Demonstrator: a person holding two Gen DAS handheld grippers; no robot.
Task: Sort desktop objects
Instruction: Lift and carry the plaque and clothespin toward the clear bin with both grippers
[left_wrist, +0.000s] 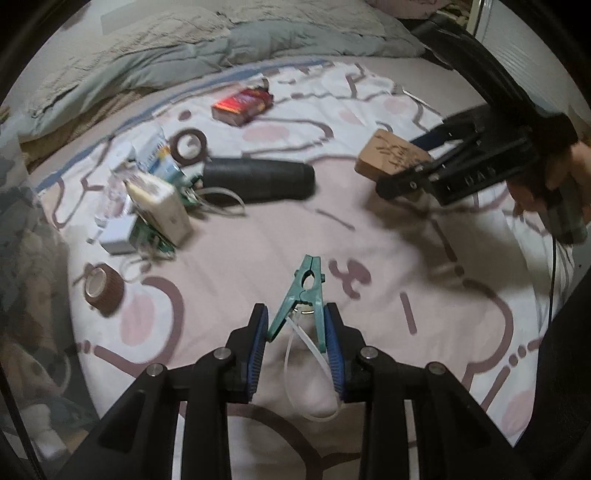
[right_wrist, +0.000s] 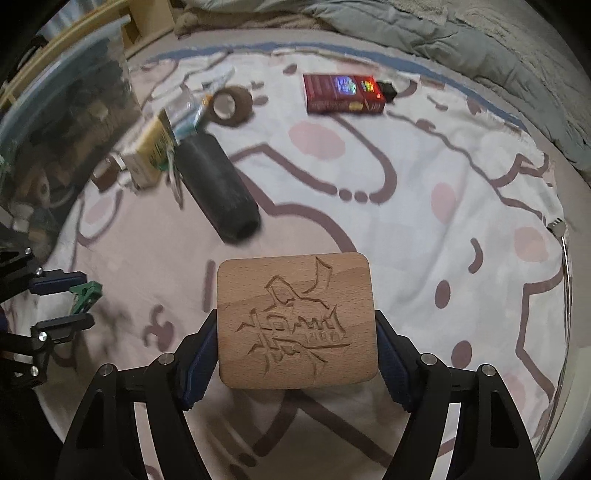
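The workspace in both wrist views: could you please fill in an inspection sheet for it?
Surface: patterned bedsheet, white and pink with brown lines.
Job's things: green clothespin in the left gripper; carved wooden block in the right gripper; black cylinder lying on its side; red box lying flat; two brown tape rolls.
Clutter: pile of small packages beside the cylinder.
Grippers: left shut on the clothespin, right shut on the block.
Cables: white loop hanging from the clothespin; dark cable below the right hand.
Surroundings: grey duvet; clear bin at the bed's edge.
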